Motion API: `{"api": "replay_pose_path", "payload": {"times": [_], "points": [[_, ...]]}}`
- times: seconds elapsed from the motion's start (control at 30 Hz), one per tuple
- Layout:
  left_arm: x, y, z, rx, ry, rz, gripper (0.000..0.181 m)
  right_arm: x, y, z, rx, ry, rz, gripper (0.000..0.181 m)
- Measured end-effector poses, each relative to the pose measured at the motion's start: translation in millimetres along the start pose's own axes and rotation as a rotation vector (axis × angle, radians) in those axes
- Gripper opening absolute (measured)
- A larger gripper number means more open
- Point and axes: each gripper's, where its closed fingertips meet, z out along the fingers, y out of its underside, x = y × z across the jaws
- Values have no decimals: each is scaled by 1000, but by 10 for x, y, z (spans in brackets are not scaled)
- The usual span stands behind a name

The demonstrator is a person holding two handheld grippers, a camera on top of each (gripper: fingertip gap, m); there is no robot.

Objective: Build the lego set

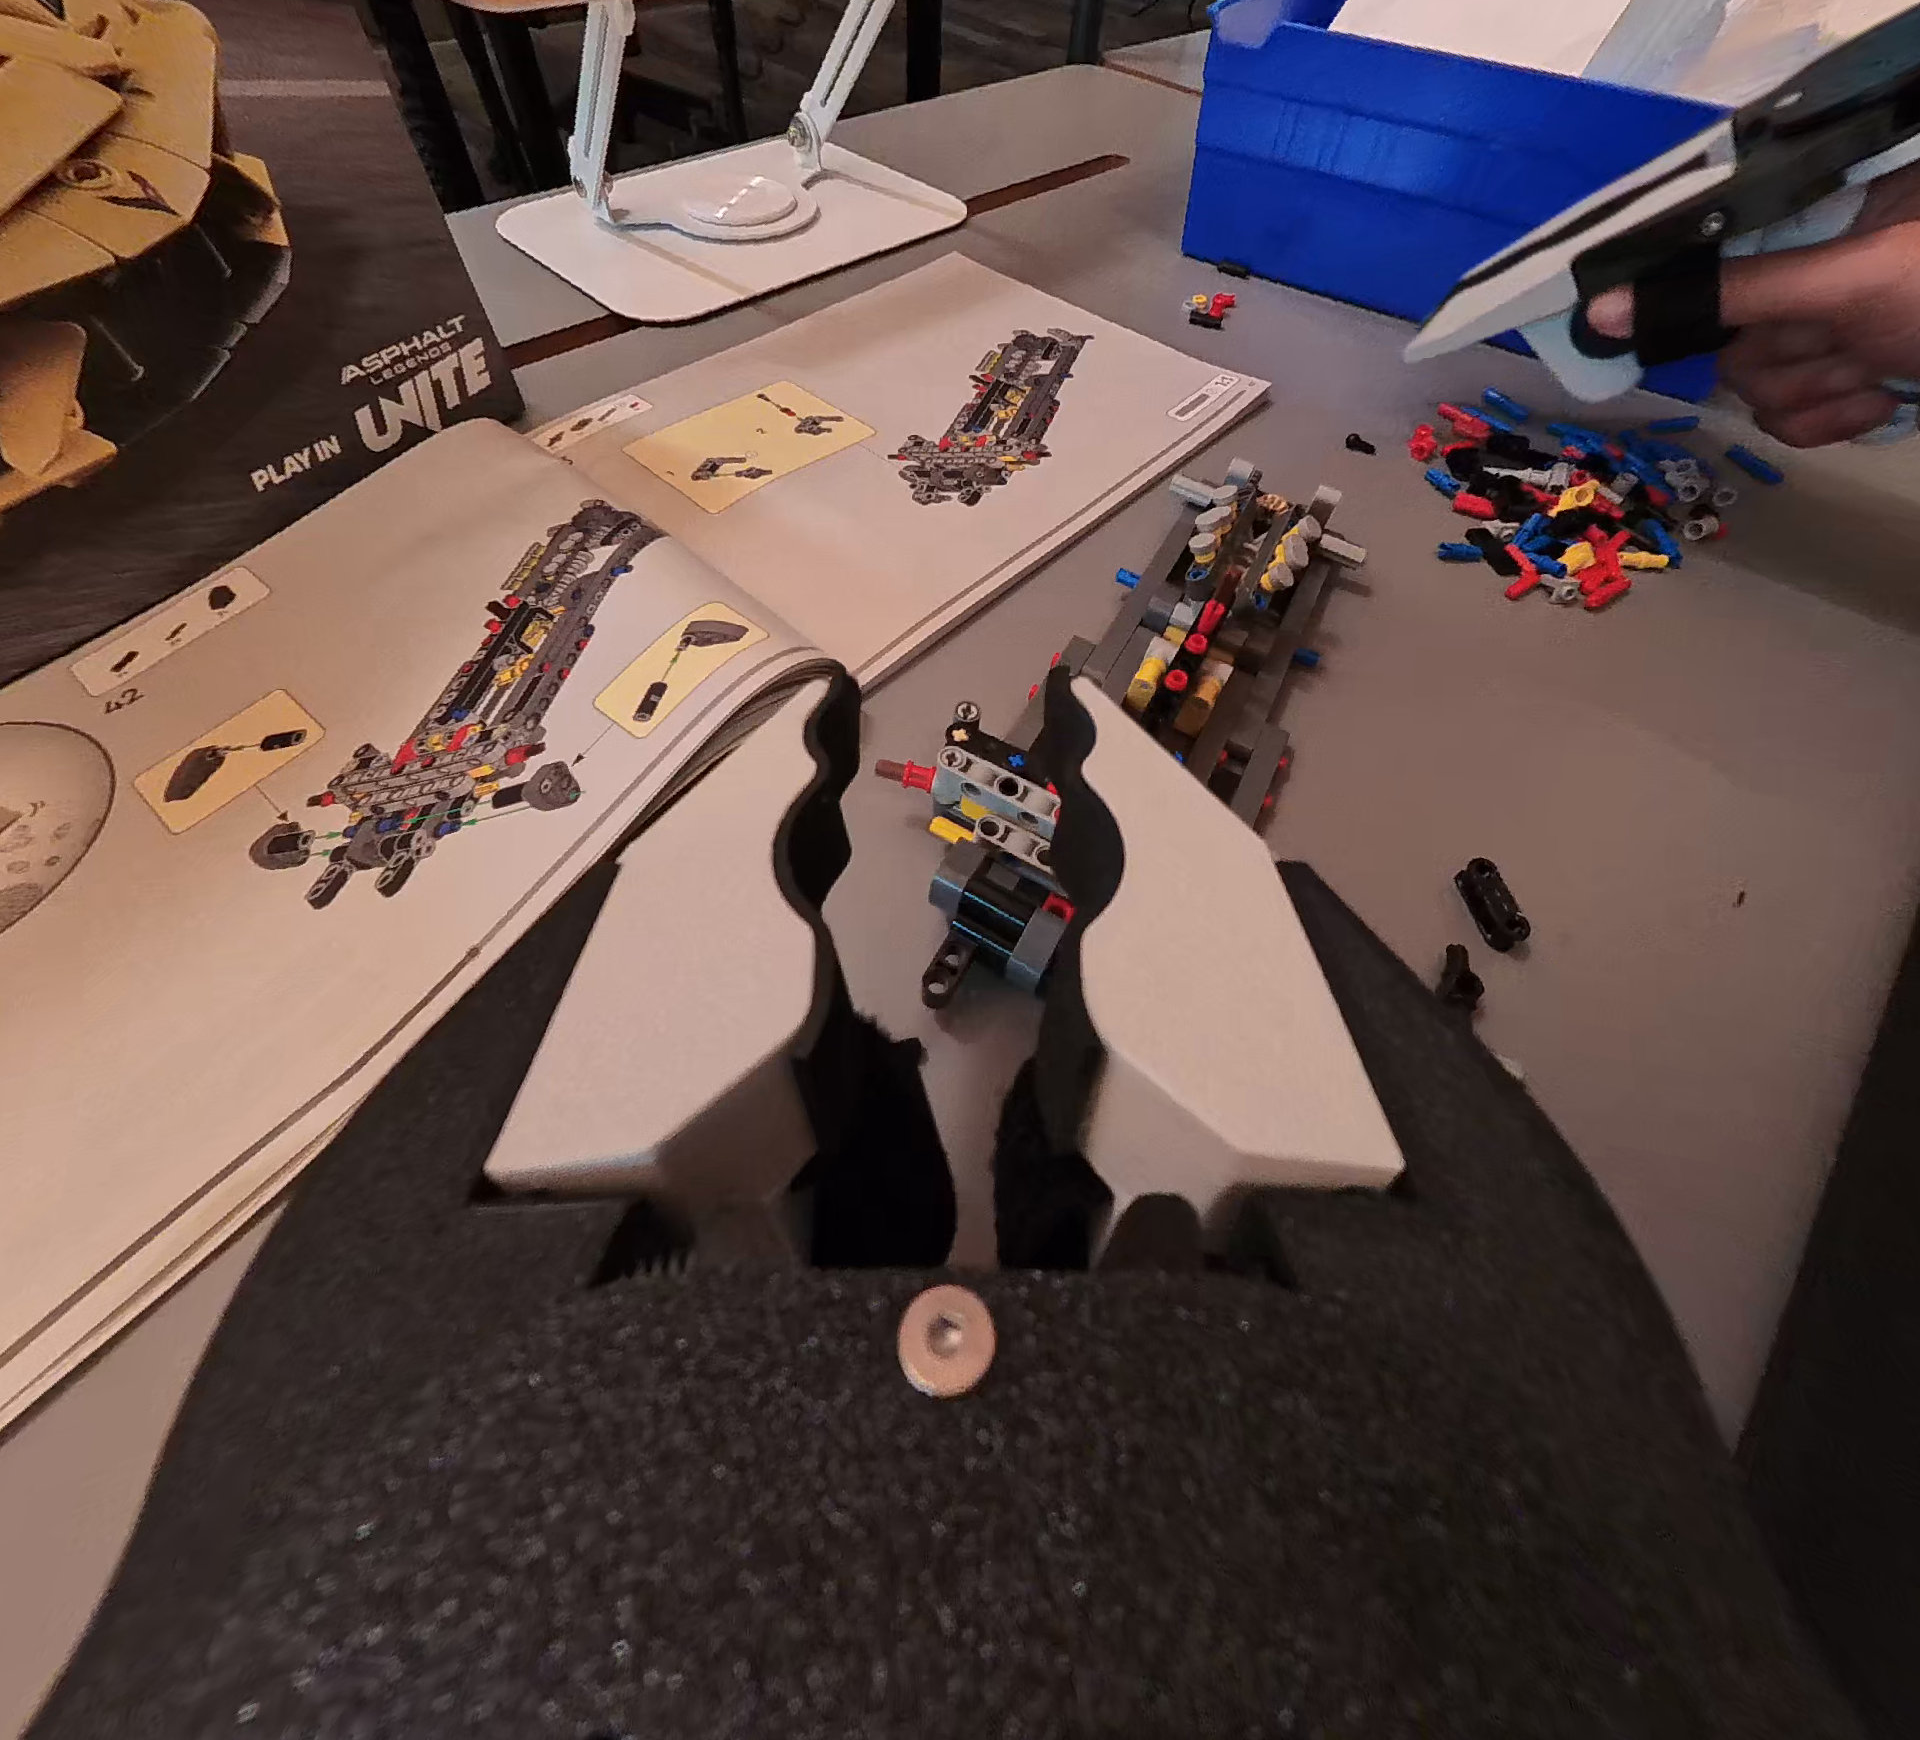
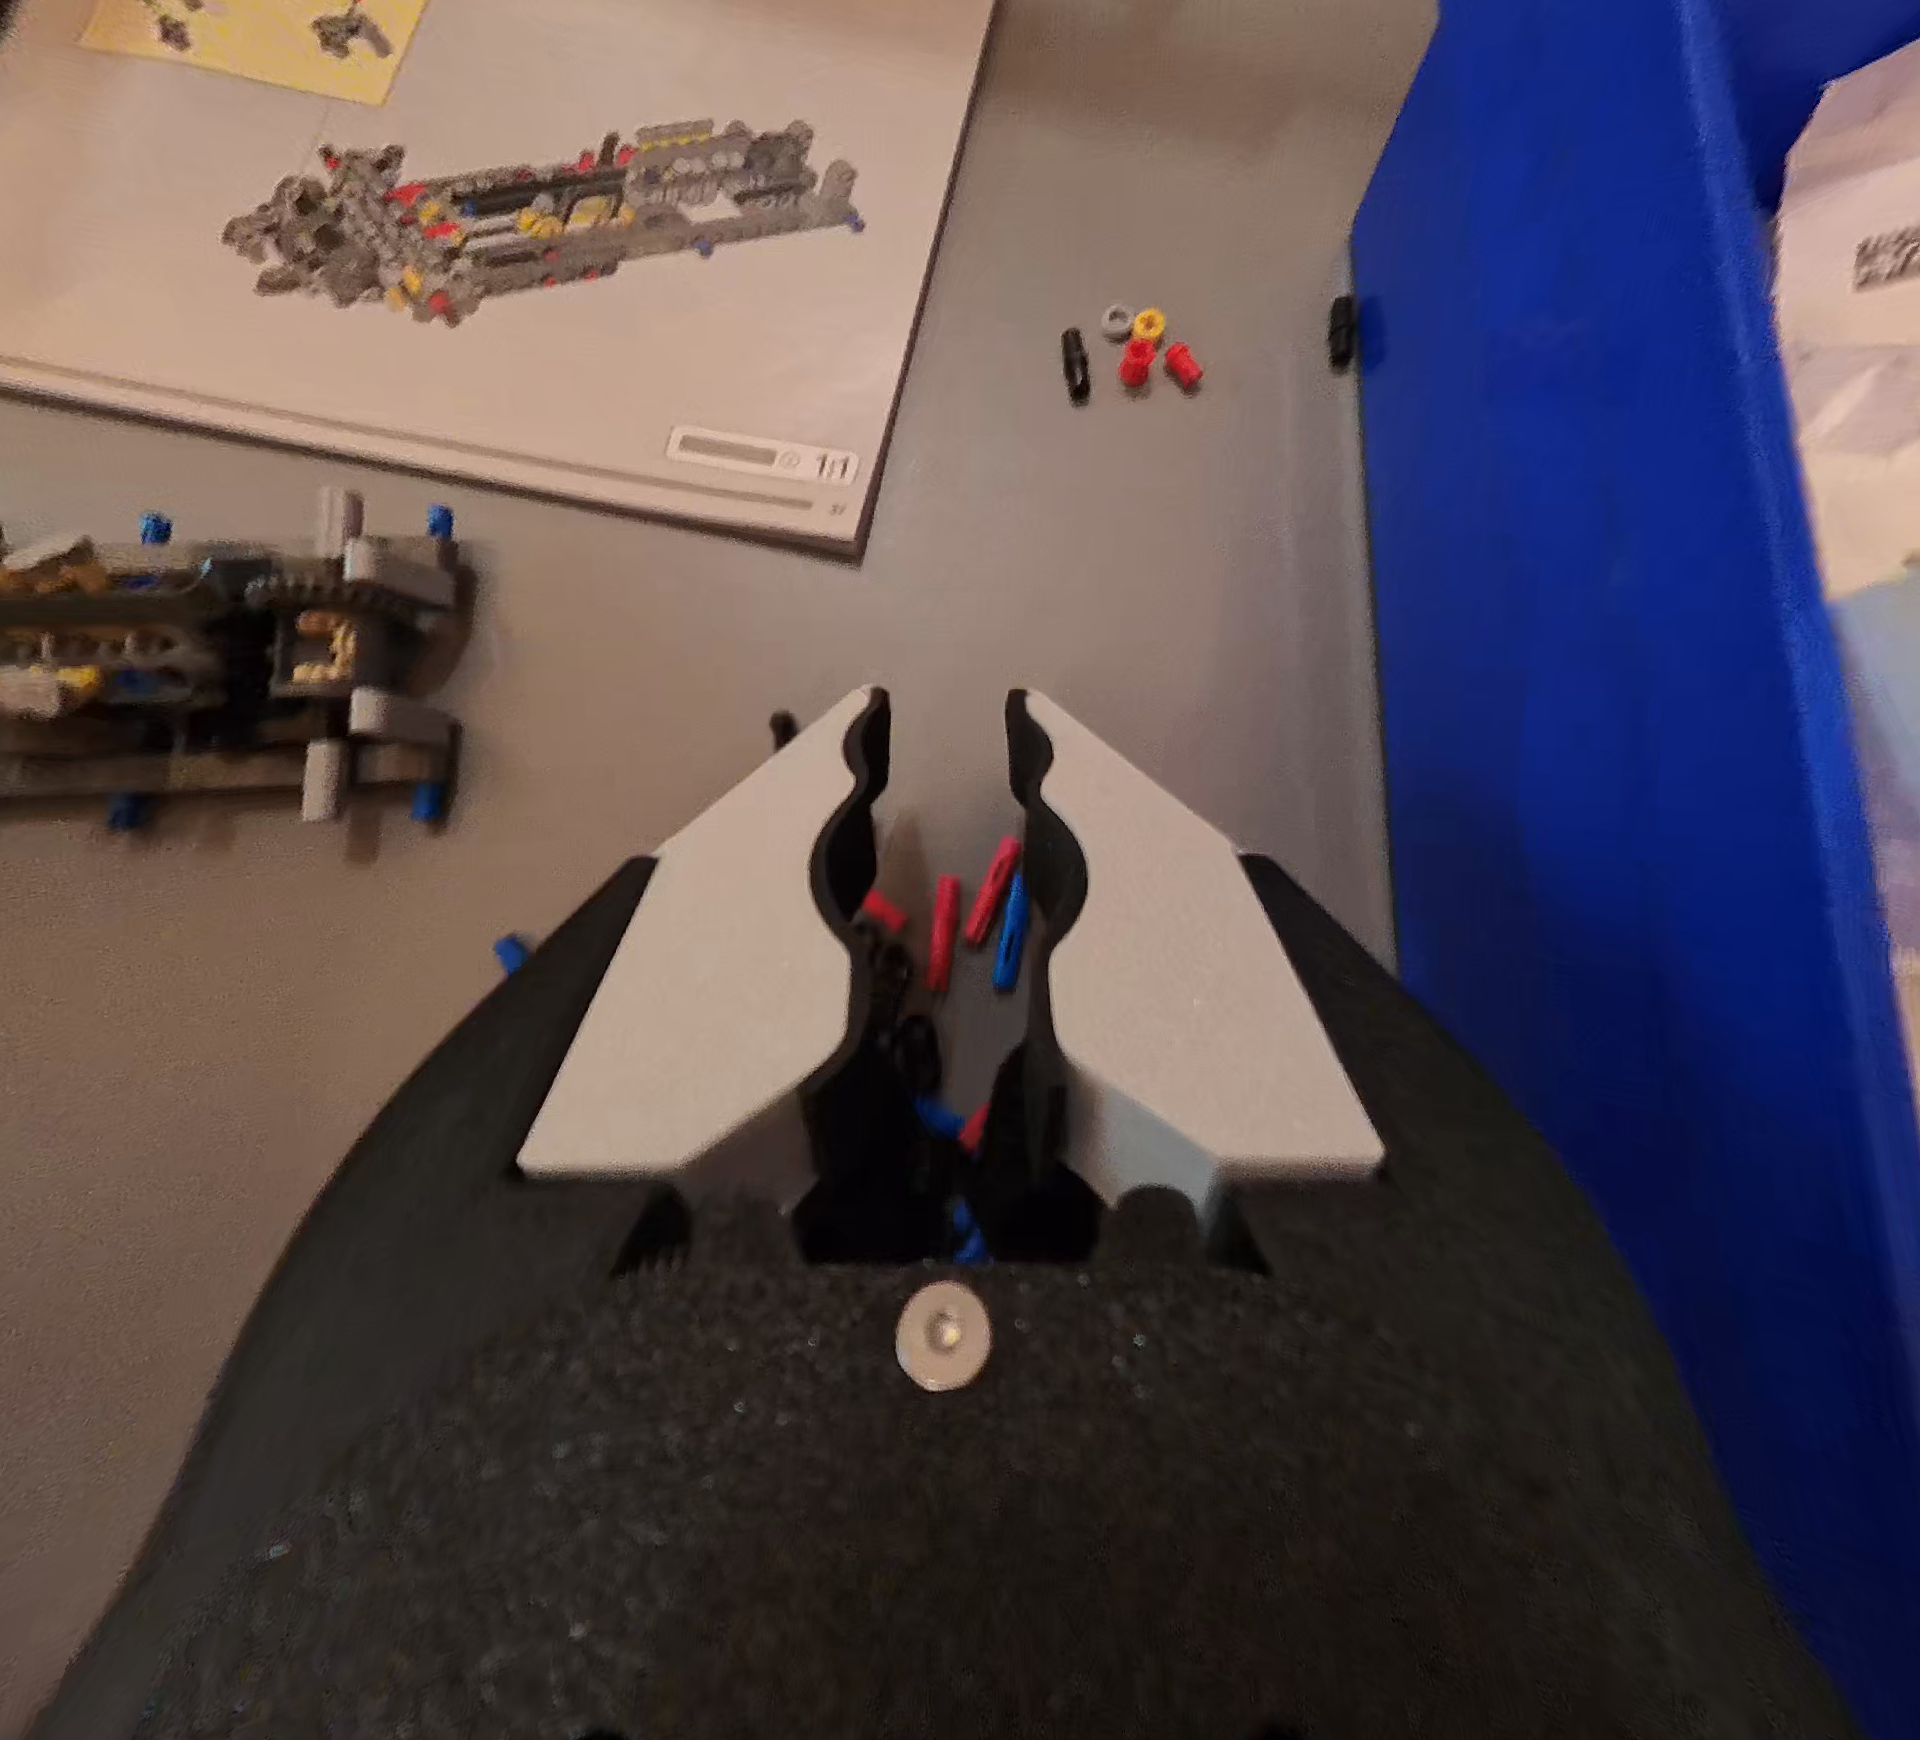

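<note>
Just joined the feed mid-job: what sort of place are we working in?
Probably an indoor hobby or office worktable: an open instruction booklet, a half-built brick model, a blue parts bin and a heap of loose pieces on a grey table.

- Left gripper point(image 1: 951, 714): two pale grey, wedge-shaped plastic fingers point(image 1: 707, 984), each lined with a wavy black inner pad; coarse black foam-textured body with one silver round-head screw point(image 1: 945, 1339) at centre.
- Right gripper point(image 2: 948, 716): same build. Pale grey fingers point(image 2: 1195, 1015), scalloped black pads, black grainy body, silver screw point(image 2: 943, 1333).
- Person's hand point(image 1: 1813, 340): black strap across the fingers.
</note>
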Motion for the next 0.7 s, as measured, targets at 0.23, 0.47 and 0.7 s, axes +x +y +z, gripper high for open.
{"api": "replay_pose_path", "payload": {"times": [0.23,0.47,0.7], "points": [[73,-48,9,15,40,-12,33,-255,354,-163,-76,-48,15,17],[103,-32,13,9,57,-26,34,-248,346,-191,-93,-40,-24,18],[82,-4,23,-9,27,17,33,-483,453,-387,-88,-109,-20,18]]}}
